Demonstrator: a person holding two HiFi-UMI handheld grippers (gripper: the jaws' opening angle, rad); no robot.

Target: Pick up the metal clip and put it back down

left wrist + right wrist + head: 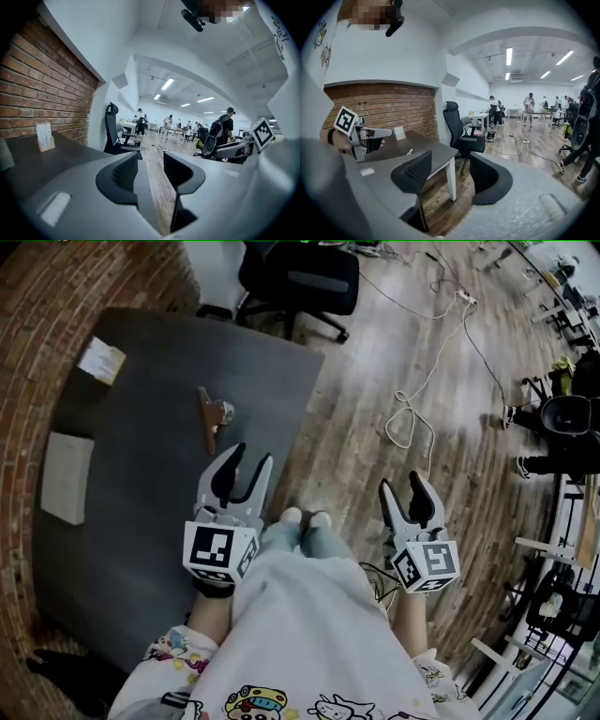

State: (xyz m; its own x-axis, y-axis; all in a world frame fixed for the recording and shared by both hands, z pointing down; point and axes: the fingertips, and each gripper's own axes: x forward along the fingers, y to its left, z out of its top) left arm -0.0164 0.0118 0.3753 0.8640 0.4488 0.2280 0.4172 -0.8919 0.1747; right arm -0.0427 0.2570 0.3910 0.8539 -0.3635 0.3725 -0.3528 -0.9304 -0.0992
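Left tongs and right tongs gape empty; metal clip lies small, detail blurred, on table.

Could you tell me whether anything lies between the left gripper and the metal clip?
Nothing visible does: only bare table lies between the open left gripper and the clip.

The metal clip, lying free on my table
It rests flat on the dark grey top, over toward the right edge, a little ahead of my left tongs and not touching them. Its long brownish body runs roughly away from me, and a shiny silver part sticks out on its right side. In the right gripper view the clip is only a small bright glint on the tabletop
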